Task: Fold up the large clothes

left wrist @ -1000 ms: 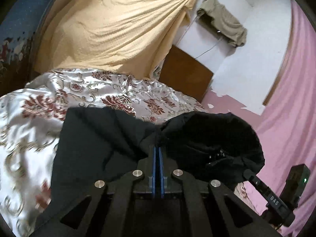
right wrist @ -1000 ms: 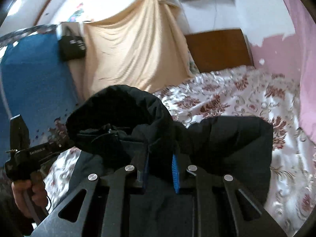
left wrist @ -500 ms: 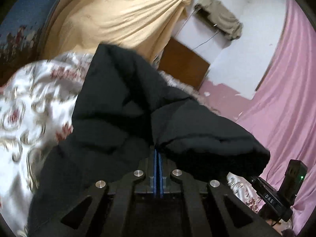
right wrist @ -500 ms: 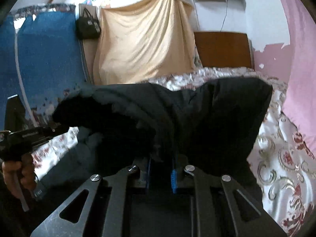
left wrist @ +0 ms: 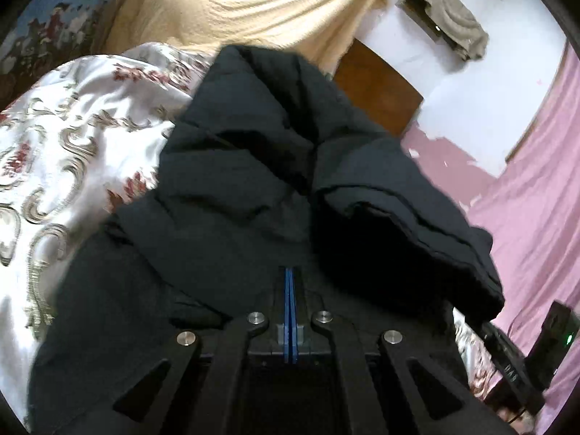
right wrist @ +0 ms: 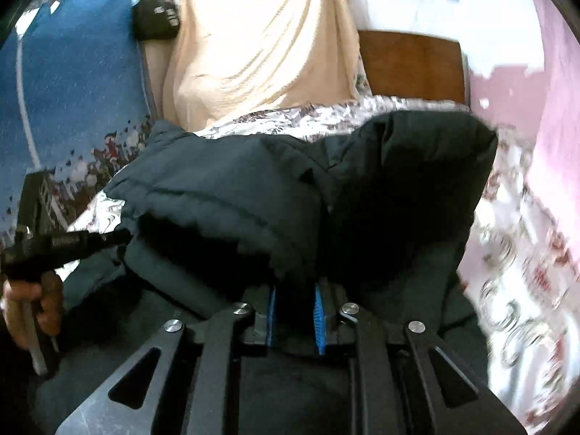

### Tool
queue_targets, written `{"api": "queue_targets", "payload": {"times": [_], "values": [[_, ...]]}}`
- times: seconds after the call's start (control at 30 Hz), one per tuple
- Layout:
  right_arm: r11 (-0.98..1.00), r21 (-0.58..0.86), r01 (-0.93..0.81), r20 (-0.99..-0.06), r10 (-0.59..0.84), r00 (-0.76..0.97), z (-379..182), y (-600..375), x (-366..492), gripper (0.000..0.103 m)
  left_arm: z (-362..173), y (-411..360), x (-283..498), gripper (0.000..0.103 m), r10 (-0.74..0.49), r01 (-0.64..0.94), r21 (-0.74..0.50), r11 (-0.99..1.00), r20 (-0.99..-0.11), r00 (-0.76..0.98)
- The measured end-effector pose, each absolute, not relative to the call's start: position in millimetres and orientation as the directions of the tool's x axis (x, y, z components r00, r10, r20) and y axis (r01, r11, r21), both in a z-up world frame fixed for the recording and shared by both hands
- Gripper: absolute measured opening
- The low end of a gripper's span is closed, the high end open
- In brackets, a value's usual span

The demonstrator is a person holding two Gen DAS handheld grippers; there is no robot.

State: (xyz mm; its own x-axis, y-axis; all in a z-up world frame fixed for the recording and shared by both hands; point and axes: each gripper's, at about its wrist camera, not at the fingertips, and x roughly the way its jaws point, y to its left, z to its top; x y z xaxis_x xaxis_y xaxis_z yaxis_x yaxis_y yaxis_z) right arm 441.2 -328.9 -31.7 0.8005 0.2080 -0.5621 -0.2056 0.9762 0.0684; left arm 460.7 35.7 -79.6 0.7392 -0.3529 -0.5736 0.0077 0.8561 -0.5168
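1. Left wrist view, far left: one white bedspread (left wrist: 65, 152) with red and gold floral scrollwork, covering the bed.
2. Centre: one black padded jacket (left wrist: 253, 166), bunched in thick folds, lying over the bedspread and draped across the gripper fronts.
3. Left gripper (left wrist: 290, 290): two blue pads pressed flat together, no gap visible between them; jacket fabric piles over the tips, so whether any cloth is pinched between them cannot be told.
4. Behind: one beige sheet (left wrist: 253, 3) hung on the wall; one brown wooden headboard (left wrist: 377, 83); one pink curtain (left wrist: 536, 195) at far right.
5. Right wrist view, far left: one bare hand (right wrist: 32, 301) gripping the other tool's handle, beside one blue wall hanging (right wrist: 72, 83).
6. One black bag (right wrist: 156, 21) hanging next to the beige sheet.
7. Right gripper (right wrist: 294, 311): two blue pads held apart, a thick fold of the jacket clamped between them.
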Motion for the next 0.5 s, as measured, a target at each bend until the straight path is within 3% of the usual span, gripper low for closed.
{"api": "queue_targets", "payload": {"times": [0.17,0.27,0.33,0.5], "values": [[0.971,0.011,-0.241,-0.587,0.201,0.784,-34.2,-316.8,447.6,0.008,-56.6,59.6,452.0,0.002,-0.38,0.026,-0.562,0.827,-0.524,0.762],[0.97,0.015,-0.242,-0.599,0.203,0.775,-40.4,-312.9,450.4,0.008,-41.6,67.9,456.9,0.019,-0.382,0.048,-0.55,0.834,-0.512,0.77],[0.97,0.008,-0.243,-0.609,0.198,0.768,-45.2,-312.4,451.1,0.008,-32.6,64.8,465.8,0.022,-0.406,0.087,-0.547,0.833,-0.495,0.768],[0.97,0.011,-0.242,-0.629,0.195,0.752,-55.2,-312.3,455.6,0.008,-18.8,20.1,498.1,0.023,-0.483,0.241,-0.474,0.847,-0.499,0.719]]}}
